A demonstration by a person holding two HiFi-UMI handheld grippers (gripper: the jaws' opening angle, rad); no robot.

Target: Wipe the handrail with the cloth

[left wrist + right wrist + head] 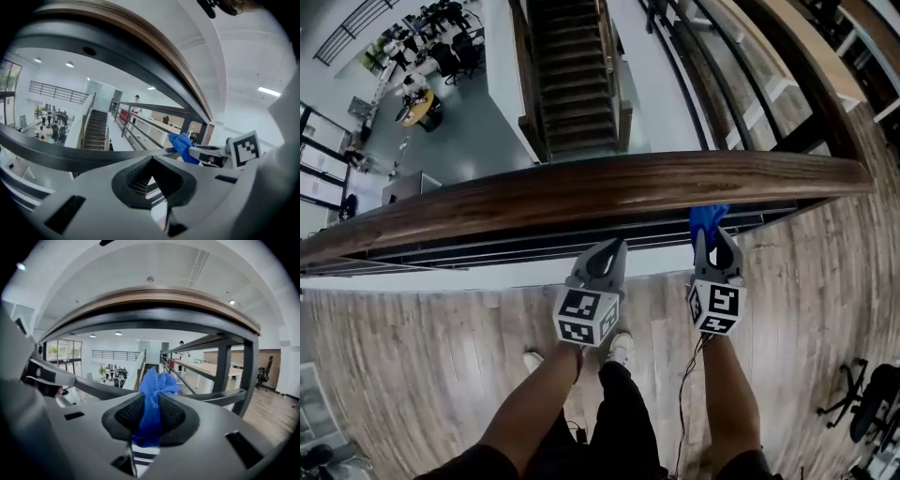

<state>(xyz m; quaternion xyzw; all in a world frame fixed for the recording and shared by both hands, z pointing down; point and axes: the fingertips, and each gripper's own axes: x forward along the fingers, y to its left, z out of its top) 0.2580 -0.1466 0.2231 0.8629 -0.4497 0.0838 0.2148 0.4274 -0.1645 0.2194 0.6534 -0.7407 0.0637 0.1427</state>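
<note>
- Blue cloth [707, 223] is clamped between the 2 jaws of the right gripper [716, 246], centre frame, just under the wooden handrail [581, 187]. It is bunched upward, judged ready to wipe.
- Left gripper [609, 253], lower centre — jaws together on nothing, short of the rail, likely idle.

Two tools (left tool [617, 246], right tool [713, 239]), one cloth [707, 220], one handrail [581, 187].
</note>
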